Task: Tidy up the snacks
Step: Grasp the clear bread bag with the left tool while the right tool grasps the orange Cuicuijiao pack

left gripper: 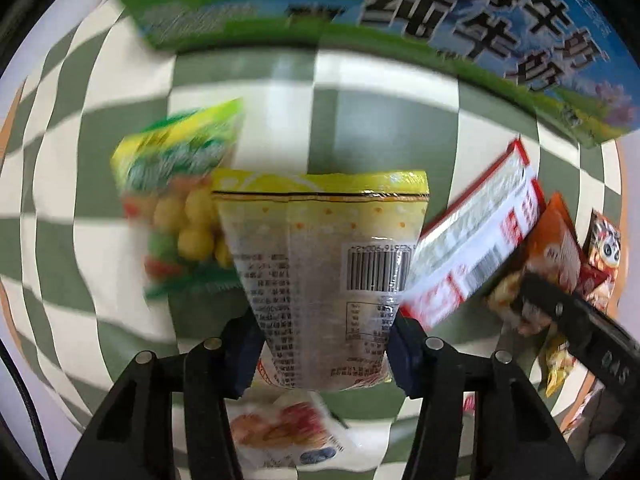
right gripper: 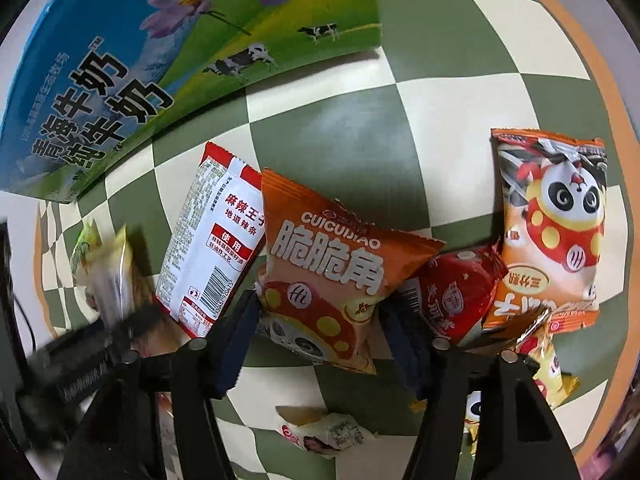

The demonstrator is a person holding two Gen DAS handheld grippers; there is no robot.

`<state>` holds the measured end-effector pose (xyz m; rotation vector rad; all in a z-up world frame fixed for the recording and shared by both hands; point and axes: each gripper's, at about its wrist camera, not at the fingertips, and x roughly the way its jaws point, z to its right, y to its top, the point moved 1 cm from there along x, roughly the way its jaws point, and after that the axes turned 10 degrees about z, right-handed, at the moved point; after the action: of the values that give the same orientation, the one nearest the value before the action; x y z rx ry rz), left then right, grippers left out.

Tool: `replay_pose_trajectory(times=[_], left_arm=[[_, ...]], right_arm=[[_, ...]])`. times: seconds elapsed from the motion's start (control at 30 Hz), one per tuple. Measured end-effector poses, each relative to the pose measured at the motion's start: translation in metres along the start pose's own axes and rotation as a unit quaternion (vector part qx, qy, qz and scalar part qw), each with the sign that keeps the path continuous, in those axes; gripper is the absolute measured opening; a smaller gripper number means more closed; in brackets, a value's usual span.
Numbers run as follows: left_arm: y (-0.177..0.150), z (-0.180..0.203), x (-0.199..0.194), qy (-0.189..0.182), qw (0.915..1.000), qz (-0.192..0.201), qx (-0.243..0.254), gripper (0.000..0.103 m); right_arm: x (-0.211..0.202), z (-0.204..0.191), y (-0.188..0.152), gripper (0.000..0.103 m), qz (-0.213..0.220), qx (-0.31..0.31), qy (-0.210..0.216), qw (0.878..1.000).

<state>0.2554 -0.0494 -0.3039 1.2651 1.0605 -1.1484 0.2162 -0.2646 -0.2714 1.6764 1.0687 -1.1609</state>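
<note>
A green-and-cream checkered cloth covers the table. A milk carton box fills the upper left of the right wrist frame, its top cut off.

In the left wrist view, the left gripper pinches a yellow-topped snack pouch, held at frame centre, its fine print too blurred to read. A blurred bag of yellow balls lies behind at left.

The right gripper brackets an orange snack packet at centre; whether its fingers press it cannot be told. A red-and-white packet lies beside it at left, a panda packet at right.
</note>
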Motion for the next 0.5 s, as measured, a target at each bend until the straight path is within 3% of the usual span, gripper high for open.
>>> replay_pose_trajectory(times=[0.1, 0.2, 0.27, 0.33, 0.4, 0.5], left_arm=[[-0.021, -0.002, 0.000, -0.010, 0.9998, -0.017, -0.011, 0.050], [-0.034, -0.001, 0.006, -0.024, 0.9990, -0.032, -0.018, 0.050], [-0.037, 0.000, 0.013, -0.027, 0.9989, -0.032, -0.020, 0.051], [-0.035, 0.000, 0.021, -0.031, 0.9985, -0.037, -0.027, 0.055], [-0.032, -0.001, 0.032, -0.039, 0.9978, -0.041, -0.034, 0.059], [-0.029, -0.001, 0.037, -0.042, 0.9975, -0.042, -0.038, 0.059]], right_arm=[[0.000, -0.013, -0.014, 0.059, -0.023, -0.065, -0.011, 0.998], [0.003, -0.027, -0.031, 0.058, -0.080, -0.157, -0.018, 0.984], [0.004, -0.031, -0.038, 0.059, -0.095, -0.184, -0.028, 0.978], [0.004, -0.031, -0.037, 0.069, -0.087, -0.178, -0.026, 0.980], [0.001, -0.024, -0.038, 0.084, -0.068, -0.149, -0.023, 0.986], [0.003, -0.003, -0.028, 0.084, -0.050, -0.065, -0.009, 0.997]])
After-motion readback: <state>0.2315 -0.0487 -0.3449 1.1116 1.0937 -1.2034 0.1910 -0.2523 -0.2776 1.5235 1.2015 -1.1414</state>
